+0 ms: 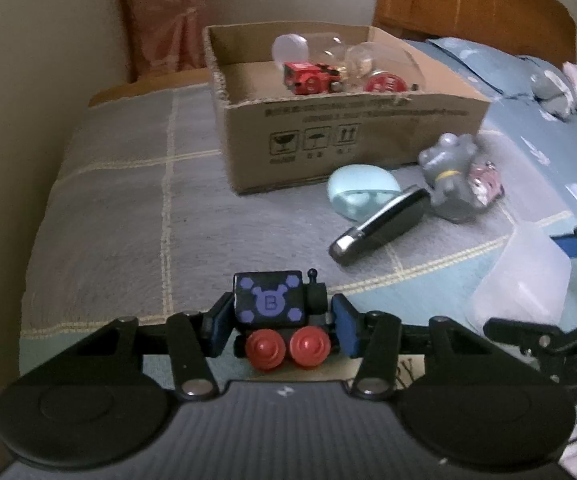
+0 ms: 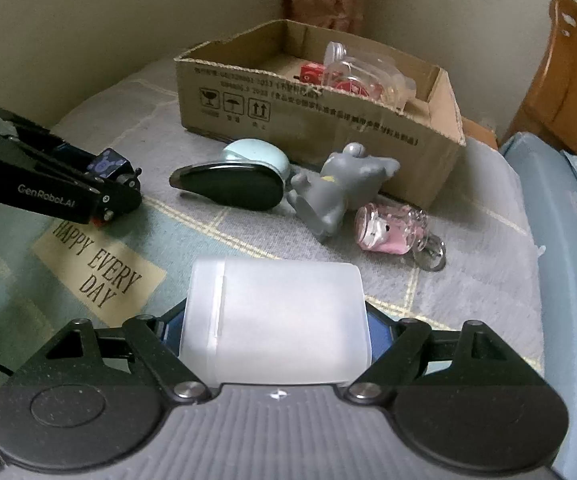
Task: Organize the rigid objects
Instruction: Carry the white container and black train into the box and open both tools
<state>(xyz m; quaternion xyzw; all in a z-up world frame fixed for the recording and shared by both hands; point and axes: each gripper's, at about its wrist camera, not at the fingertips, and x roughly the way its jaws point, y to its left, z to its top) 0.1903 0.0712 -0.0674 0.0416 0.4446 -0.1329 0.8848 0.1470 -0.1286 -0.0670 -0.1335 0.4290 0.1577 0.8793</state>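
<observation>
Two claws, left claw (image 1: 282, 322) clamped on toy train (image 1: 278, 304), right claw (image 2: 274, 332) gripping frosted container (image 2: 274, 320)

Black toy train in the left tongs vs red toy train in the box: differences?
The black toy train has a purple emblem and red wheels; the red toy train is red-bodied. The black one is clamped in the left tongs; the red one lies loose in the cardboard box. Both are toy trains.
</observation>
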